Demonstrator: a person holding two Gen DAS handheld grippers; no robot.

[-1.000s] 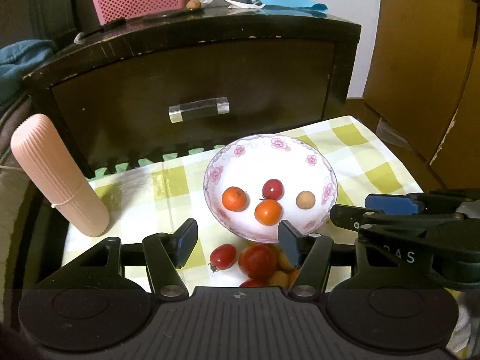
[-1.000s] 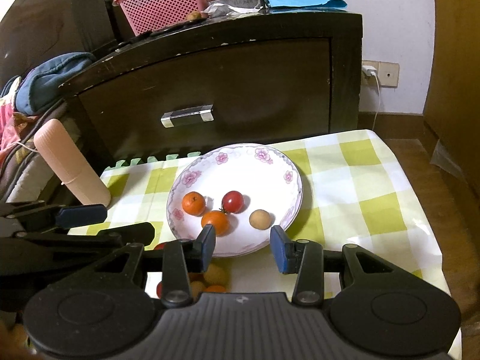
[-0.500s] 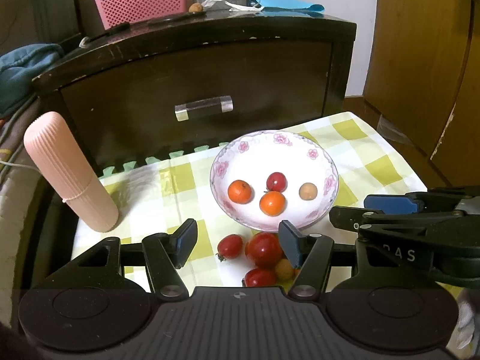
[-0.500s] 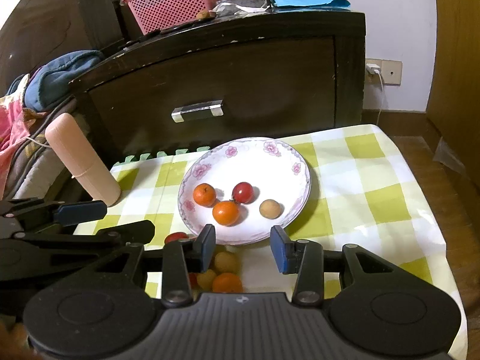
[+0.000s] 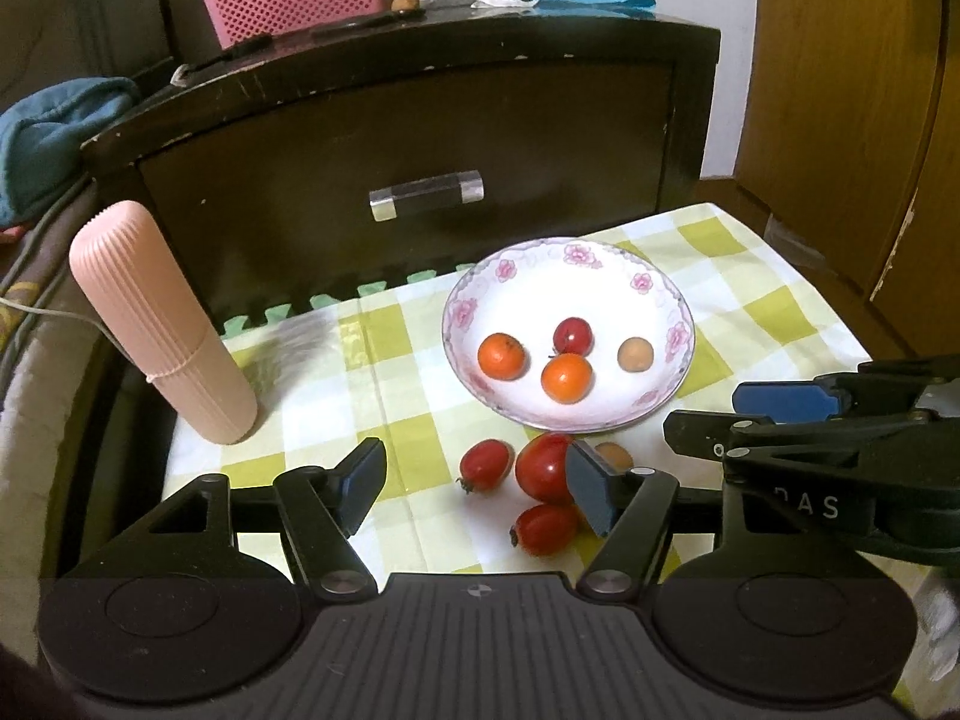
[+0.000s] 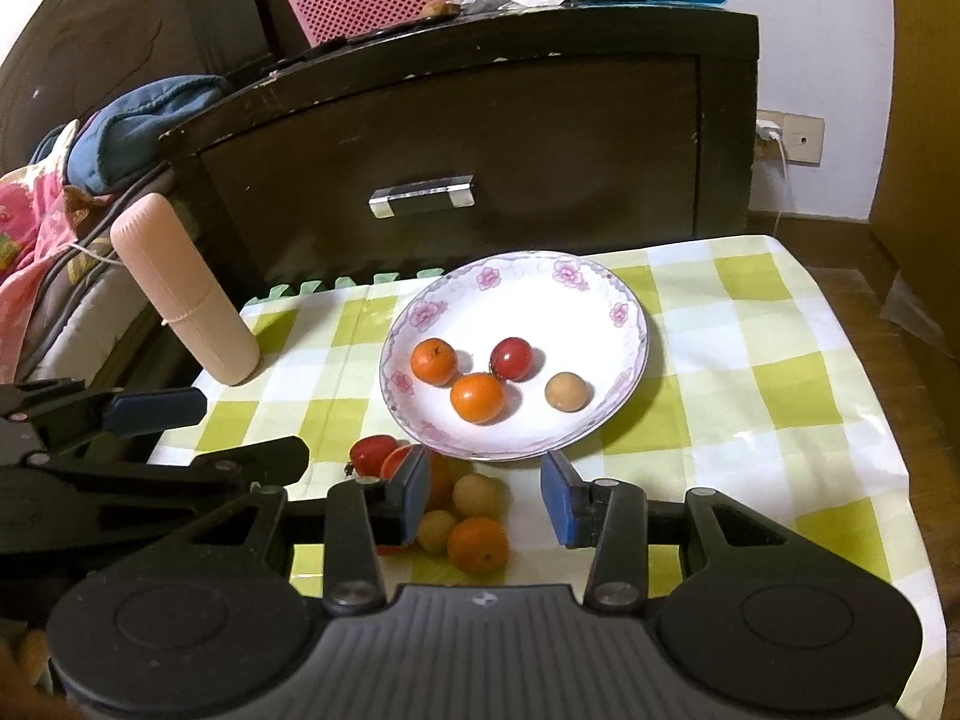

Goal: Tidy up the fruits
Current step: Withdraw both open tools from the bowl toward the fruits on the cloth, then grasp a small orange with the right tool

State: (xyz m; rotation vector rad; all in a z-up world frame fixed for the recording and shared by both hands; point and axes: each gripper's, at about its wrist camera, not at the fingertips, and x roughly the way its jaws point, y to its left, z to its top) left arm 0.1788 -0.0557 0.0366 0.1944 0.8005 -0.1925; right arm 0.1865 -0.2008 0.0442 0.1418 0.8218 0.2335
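Both views now take in more of the loose fruit lying on the glossy green-checked cloth before the flowered plate holding four round fruits below a dark wooden drawer, while the left tongs have just been opening, empty, and the right tongs stand parted, gripping nothing.

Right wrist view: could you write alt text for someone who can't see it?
A floral plate on a green-checked tablecloth holds two oranges, a red fruit and a tan one, with more fruit loose in front. The open, empty right gripper hovers over the loose pile.
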